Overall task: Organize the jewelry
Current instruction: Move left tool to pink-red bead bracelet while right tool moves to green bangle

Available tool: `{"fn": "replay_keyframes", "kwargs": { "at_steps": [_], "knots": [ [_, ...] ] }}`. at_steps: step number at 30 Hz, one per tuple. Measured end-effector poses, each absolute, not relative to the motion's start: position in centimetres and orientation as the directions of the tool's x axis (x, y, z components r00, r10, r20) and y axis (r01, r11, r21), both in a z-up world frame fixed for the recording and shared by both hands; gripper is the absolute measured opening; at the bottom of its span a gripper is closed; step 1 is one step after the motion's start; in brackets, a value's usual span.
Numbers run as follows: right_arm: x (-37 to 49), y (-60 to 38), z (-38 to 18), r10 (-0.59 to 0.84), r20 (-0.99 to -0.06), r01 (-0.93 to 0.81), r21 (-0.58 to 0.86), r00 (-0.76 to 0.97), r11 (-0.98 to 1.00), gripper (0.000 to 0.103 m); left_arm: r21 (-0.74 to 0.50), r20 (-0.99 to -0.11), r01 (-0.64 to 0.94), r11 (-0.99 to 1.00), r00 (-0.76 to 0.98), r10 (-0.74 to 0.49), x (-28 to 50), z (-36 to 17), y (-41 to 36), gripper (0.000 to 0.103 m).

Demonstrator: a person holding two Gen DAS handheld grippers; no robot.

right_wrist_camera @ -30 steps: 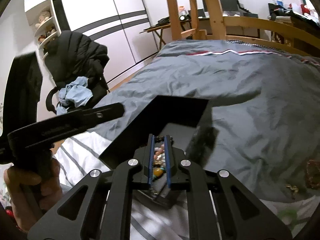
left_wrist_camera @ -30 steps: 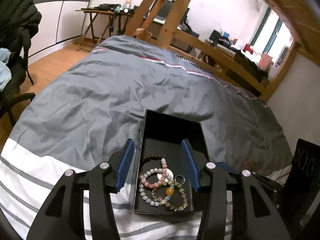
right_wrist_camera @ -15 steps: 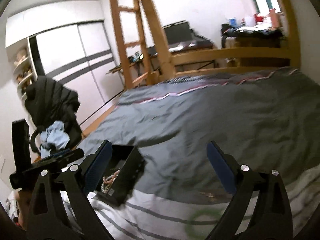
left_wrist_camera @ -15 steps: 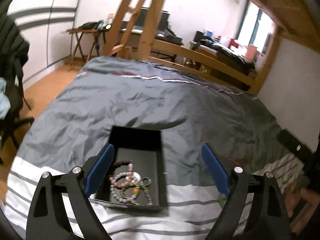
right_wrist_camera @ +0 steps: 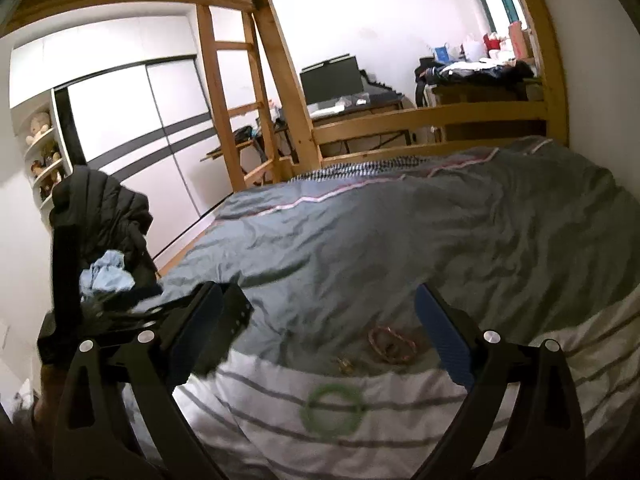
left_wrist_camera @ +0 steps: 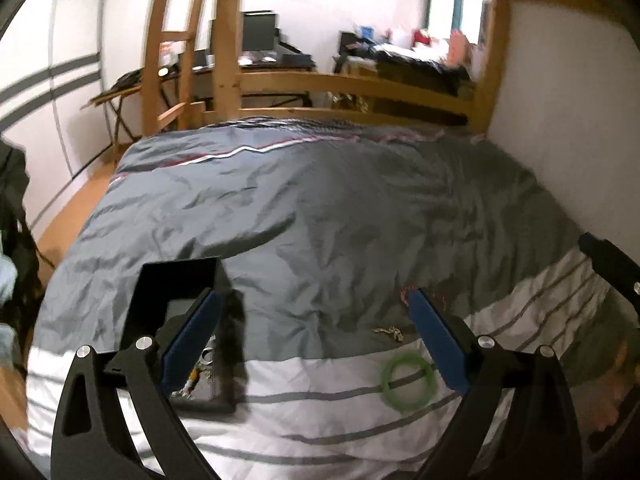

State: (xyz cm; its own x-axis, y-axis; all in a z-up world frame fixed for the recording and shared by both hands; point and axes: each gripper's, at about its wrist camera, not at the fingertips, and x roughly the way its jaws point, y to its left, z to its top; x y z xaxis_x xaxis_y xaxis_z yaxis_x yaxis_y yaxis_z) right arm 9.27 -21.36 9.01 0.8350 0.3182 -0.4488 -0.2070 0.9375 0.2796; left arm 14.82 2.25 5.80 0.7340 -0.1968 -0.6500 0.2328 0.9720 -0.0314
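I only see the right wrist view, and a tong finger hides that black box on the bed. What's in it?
Observer: The left wrist view looks into the black box. A few beaded pieces lie at its near end, partly behind a finger.
Visitor: Are the left tongs holding anything?
Observer: No. The left tongs are open wide, with nothing gripped.

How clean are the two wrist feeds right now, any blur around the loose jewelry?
Left wrist: motion-smeared, black box edge streaked, green bangle soft. Right wrist: background sharp, green bangle and pink bracelet blurred; fisheye bends both.
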Motion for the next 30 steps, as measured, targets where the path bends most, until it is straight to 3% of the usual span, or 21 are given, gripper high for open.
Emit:
{"fn": "replay_keyframes", "kwargs": {
  "at_steps": [6,14,21,24,26,27,29,30],
  "knots": [
    [9.8,-22.3,4.5,0.347,-0.504,-0.249,0.252,0.791,0.935,0.096,0.031,-0.71,0.353,0.935,0.666,-0.228,18.1,2.0,-3.5,0.094],
    [10.5,-22.1,-1.4,0.438,-0.555,-0.326,0.295,0.707,0.898,0.096,-0.065,-0.763,0.571,0.818,0.5,-0.41,22.5,-3.1,-9.1,0.094],
    [12.2,-19.6,-6.3,0.459,-0.615,-0.348,0.299,0.641,0.888,0.096,-0.016,-0.823,0.612,0.791,0.441,-0.358,25.5,-8.7,-12.5,0.093],
    [13.2,-18.8,-7.4,0.458,-0.618,-0.346,0.3,0.639,0.889,0.096,-0.067,-0.837,0.617,0.784,0.393,-0.381,26.6,-10.3,-12.3,0.092],
    [13.9,-18.6,-8.3,0.46,-0.631,-0.339,0.312,0.624,0.888,0.096,-0.12,-0.843,0.599,0.792,0.36,-0.399,27.9,-11.1,-11.7,0.07],
    [14.2,-18.5,-8.9,0.458,-0.644,-0.333,0.315,0.613,0.889,0.095,-0.146,-0.841,0.579,0.803,0.354,-0.408,28.7,-11.3,-11.4,0.063],
    [14.6,-18.4,-9.6,0.451,-0.659,-0.324,0.314,0.601,0.892,0.095,-0.195,-0.832,0.546,0.815,0.348,-0.432,29.7,-11.3,-10.7,0.036],
    [14.7,-18.3,-9.9,0.452,-0.665,-0.324,0.316,0.595,0.892,0.095,-0.224,-0.827,0.531,0.817,0.34,-0.448,30.1,-11.0,-10.3,0.029]
  ]
}}
